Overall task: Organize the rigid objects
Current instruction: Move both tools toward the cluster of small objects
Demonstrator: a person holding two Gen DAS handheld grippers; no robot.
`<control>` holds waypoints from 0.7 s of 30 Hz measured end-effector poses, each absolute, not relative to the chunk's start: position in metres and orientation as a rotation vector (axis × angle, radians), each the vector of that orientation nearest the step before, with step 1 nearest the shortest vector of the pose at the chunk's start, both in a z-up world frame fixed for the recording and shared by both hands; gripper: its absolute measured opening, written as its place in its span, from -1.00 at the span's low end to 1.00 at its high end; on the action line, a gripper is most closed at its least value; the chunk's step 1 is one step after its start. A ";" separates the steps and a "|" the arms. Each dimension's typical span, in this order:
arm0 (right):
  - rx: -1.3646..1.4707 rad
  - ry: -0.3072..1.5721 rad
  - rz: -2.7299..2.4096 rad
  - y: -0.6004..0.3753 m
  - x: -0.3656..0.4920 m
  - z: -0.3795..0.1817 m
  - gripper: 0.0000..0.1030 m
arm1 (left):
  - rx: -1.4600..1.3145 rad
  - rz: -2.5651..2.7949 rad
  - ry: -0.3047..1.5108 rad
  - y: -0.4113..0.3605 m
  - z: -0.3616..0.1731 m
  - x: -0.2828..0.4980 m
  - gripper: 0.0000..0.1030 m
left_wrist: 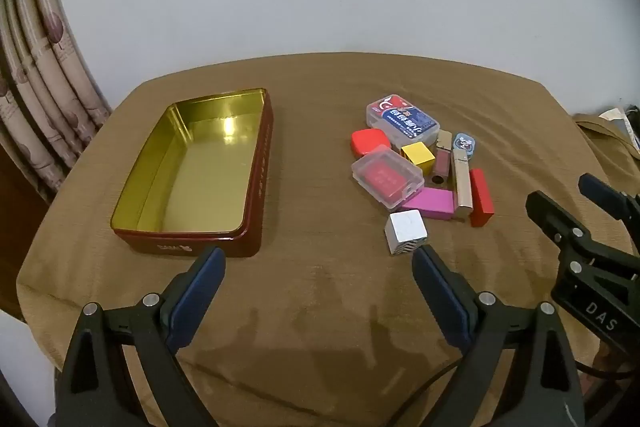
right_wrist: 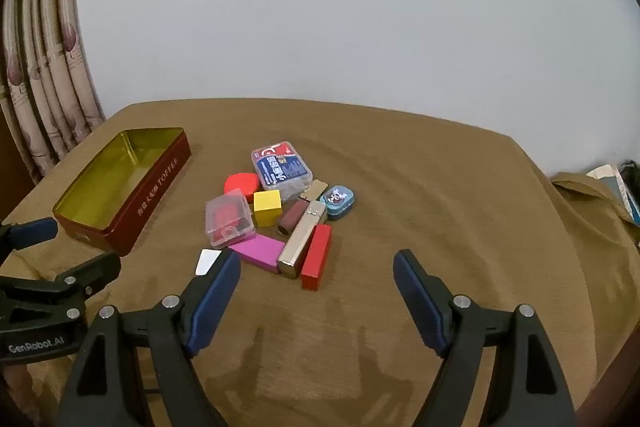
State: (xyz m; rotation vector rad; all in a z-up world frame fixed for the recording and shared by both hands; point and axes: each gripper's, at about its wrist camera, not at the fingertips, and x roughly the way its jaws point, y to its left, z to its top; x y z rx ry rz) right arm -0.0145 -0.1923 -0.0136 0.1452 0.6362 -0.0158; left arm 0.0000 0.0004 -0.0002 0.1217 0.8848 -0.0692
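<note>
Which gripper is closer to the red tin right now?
Left. The left gripper hangs open just before the red tin's near end; the right gripper faces the pile beside it.

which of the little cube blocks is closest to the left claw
The silver cube with the zigzag-striped side. It sits apart at the pile's near edge, just beyond the open left claw, while the yellow cube lies deeper among the boxes.

"TOFFEE" on the tin (right_wrist: 160,183) — "GenRobot.AI" on the left gripper (right_wrist: 72,259).

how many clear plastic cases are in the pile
2: a clear case with a blue label at the pile's far end, and a clear case with red contents nearer the tin. None seem hidden.
</note>
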 end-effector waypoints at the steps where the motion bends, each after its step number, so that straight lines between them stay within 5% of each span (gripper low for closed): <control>1: 0.147 0.637 -0.016 -0.193 -0.014 -0.014 0.58 | 0.132 -0.060 0.886 0.000 0.000 0.000 0.81; 21: 0.138 0.634 -0.023 -0.188 -0.015 -0.014 0.58 | 0.143 -0.065 0.902 0.002 -0.008 -0.002 0.81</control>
